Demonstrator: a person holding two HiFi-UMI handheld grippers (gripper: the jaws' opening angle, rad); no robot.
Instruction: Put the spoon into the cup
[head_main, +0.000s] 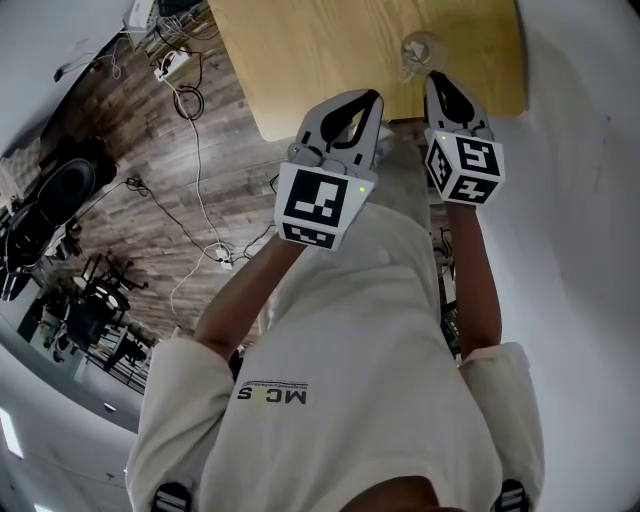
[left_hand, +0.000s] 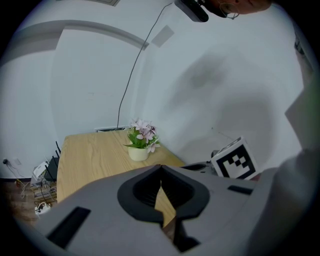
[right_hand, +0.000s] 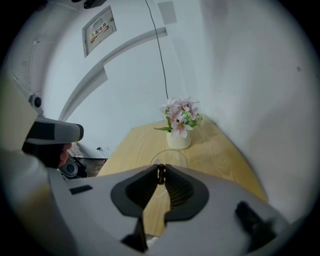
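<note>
A clear glass cup (head_main: 420, 50) stands near the front edge of the wooden table (head_main: 330, 50). My right gripper (head_main: 436, 76) hovers just short of it, jaws closed. In the right gripper view the jaws (right_hand: 161, 169) pinch a thin dark brown piece, the spoon (right_hand: 160, 174), of which only this short end shows. The cup's rim (right_hand: 172, 154) lies right beyond the tips. My left gripper (head_main: 372, 97) is off the table's front edge, left of the right one. Its jaws (left_hand: 160, 170) are shut with nothing between them.
A white pot of pink flowers (right_hand: 179, 136) stands further along the table, also visible from the left gripper (left_hand: 139, 151). A white wall runs along the table's right. Cables and a power strip (head_main: 172, 66) lie on the wood floor left of the table.
</note>
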